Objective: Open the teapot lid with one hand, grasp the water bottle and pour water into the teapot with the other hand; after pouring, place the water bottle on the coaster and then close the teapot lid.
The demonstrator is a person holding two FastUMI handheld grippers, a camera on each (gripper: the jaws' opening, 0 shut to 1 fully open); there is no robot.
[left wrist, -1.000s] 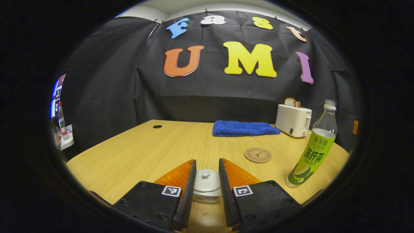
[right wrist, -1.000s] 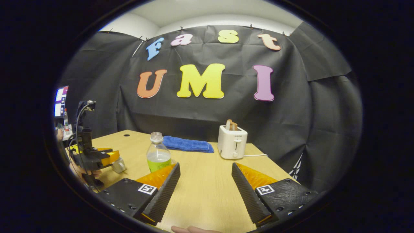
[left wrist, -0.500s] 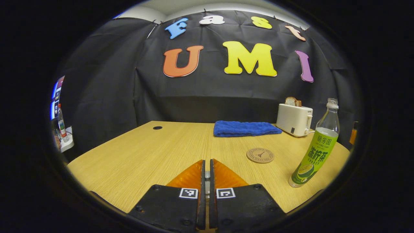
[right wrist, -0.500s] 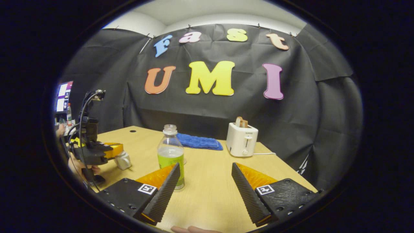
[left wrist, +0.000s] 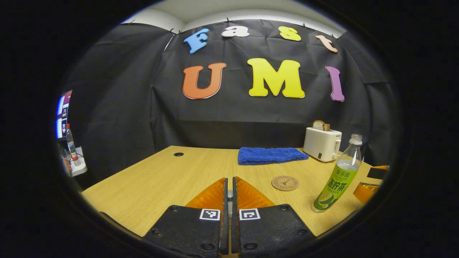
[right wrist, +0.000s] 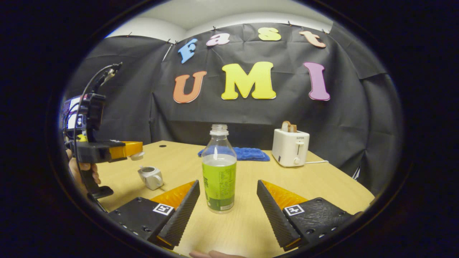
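My left gripper (left wrist: pixel 229 180) is shut on the white teapot lid, a sliver of which shows between its fingers. In the right gripper view that left gripper (right wrist: pixel 126 149), held by a hand (right wrist: pixel 84 168), keeps the lid (right wrist: pixel 137 154) raised above the small white teapot (right wrist: pixel 151 177), whose top stands uncovered. The green-labelled water bottle (right wrist: pixel 218 172) stands upright with no cap, just ahead of my open right gripper (right wrist: pixel 227 185) and centred between its fingers, untouched. In the left gripper view the bottle (left wrist: pixel 339 179) stands right of the round cork coaster (left wrist: pixel 285 183).
A folded blue towel (left wrist: pixel 270 156) lies at the back of the wooden table (left wrist: pixel 161 179), with a white toaster (left wrist: pixel 322 144) holding bread to its right. The toaster's cable (right wrist: pixel 315 162) trails toward the table's right edge. A screen (left wrist: pixel 60 114) glows far left.
The left gripper closed on the lid and lifted it off the teapot. The right gripper swung toward the bottle, which now sits centred between its open fingers.
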